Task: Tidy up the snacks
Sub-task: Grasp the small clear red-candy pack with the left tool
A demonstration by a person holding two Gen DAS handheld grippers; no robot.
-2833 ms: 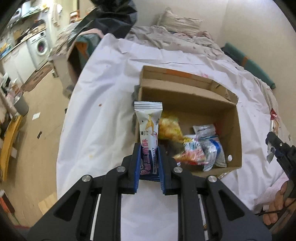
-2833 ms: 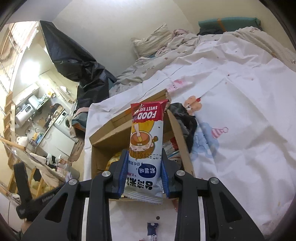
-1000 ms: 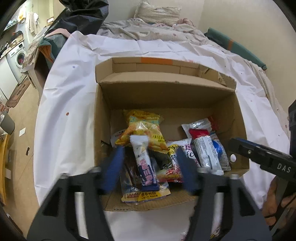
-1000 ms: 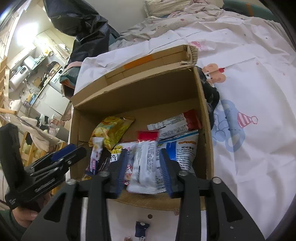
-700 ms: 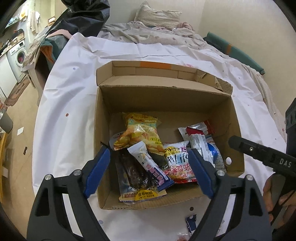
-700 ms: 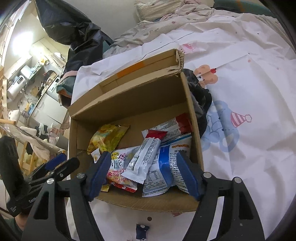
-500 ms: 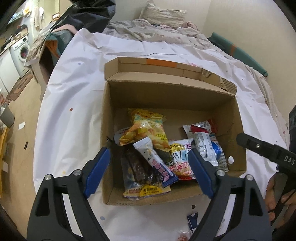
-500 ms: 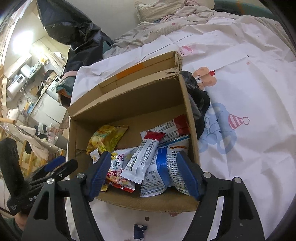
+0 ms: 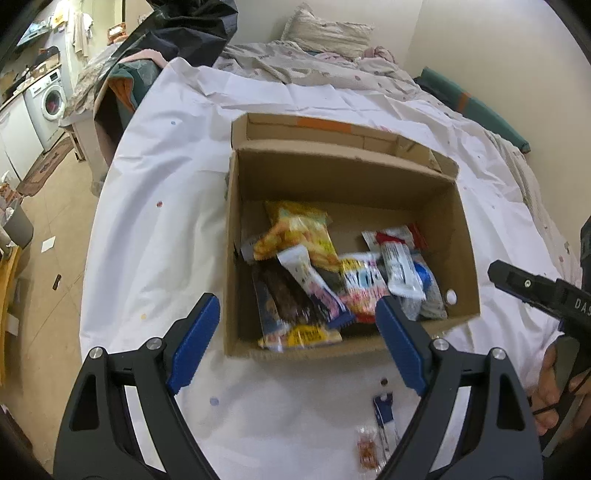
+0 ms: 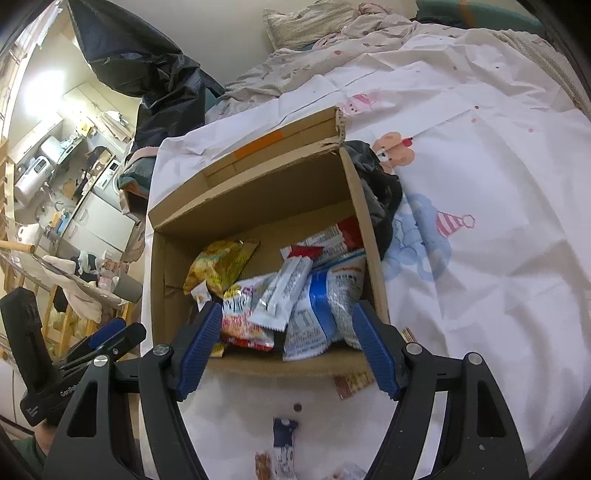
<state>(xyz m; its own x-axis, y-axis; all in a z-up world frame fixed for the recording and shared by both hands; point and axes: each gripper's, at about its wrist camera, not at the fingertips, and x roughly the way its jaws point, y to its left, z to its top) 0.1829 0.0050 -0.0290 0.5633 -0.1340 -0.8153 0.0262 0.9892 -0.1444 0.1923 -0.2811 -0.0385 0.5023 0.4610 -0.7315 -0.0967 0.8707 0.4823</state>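
Cardboard box (image 9: 236, 258) mid-frame, snacks (image 9: 332, 273) piled inside. Left gripper (image 9: 295, 345) and right gripper (image 10: 286, 341) both spread wide, empty, hanging over the near wall. Stray wrappers (image 10: 282, 439) at bottom of frame, likely next pick.

place: home bedroom | cues: bed (image 9: 295, 96), pillow (image 9: 327, 33), washing machine (image 9: 50, 101)

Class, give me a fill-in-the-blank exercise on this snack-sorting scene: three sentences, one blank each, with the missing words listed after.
1. Both the left gripper and the right gripper are ____.
2. The yellow snack bag lies inside the ____ box.
3. The small blue packet lies ____ the box, on the white sheet.

Missing words: open; cardboard; outside
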